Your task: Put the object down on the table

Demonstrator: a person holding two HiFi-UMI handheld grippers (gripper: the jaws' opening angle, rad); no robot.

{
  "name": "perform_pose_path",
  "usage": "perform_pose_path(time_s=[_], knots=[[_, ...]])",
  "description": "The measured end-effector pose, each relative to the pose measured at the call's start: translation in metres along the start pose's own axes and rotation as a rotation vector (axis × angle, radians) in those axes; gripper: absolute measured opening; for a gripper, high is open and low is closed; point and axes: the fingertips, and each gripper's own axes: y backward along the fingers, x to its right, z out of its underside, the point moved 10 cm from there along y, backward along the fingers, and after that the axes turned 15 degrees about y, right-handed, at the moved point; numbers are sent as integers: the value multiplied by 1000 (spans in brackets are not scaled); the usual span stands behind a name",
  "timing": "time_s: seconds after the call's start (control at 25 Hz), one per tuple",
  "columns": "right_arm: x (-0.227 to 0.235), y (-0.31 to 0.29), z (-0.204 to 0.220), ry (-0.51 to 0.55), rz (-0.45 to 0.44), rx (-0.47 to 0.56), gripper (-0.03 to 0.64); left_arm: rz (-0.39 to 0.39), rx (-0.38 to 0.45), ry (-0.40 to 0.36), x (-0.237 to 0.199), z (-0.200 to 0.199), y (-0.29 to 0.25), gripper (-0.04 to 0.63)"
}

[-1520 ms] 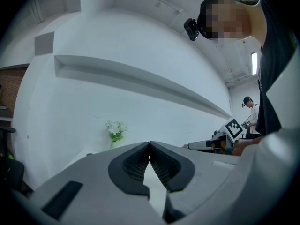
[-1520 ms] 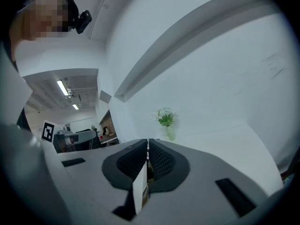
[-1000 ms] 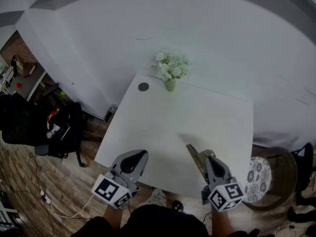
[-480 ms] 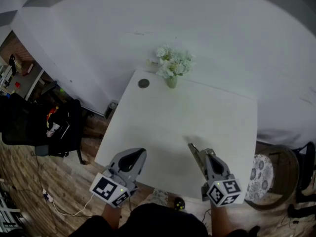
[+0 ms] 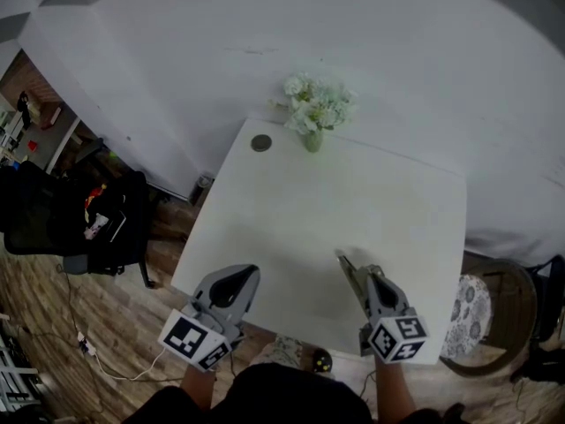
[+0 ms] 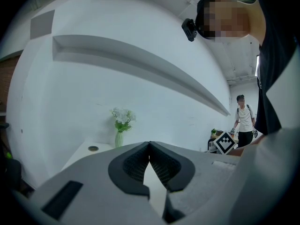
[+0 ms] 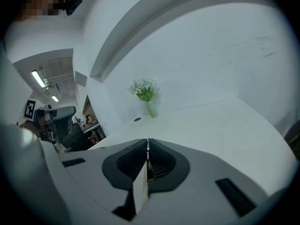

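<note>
The right gripper [image 7: 147,144] has its jaws pressed together on a thin white card [image 7: 140,186]. The card stands on edge in the slot between the pads and reaches back from the tips toward the camera. In the head view this gripper [image 5: 349,269] hangs over the near right part of the white table [image 5: 353,193], on the side opposite the vase of flowers [image 5: 315,115] and well apart from it, its jaws aimed roughly toward the vase. Whether the card touches the tabletop cannot be told.

The left gripper [image 6: 149,144] holds nothing: its jaw tips meet, and only a bare wedge-shaped gap shows behind them. It sits over the table's near edge [image 5: 240,278], also far from the vase. A round grommet [image 5: 261,143] lies just left of the vase.
</note>
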Motion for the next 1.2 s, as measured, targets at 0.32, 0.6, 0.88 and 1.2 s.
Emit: perform_pose_path(time_s=[0.32, 0.6, 0.88, 1.2], knots=[[0, -7, 10, 4, -2, -33, 12, -15, -1, 6, -3, 1, 5, 0], [2, -8, 15, 12, -2, -51, 12, -21, 5, 4, -2, 1, 5, 0], [6, -8, 20, 0, -9, -52, 12, -28, 9, 4, -1, 1, 6, 0], [10, -6, 26, -18, -26, -58, 12, -29, 12, -2, 1, -1, 6, 0]])
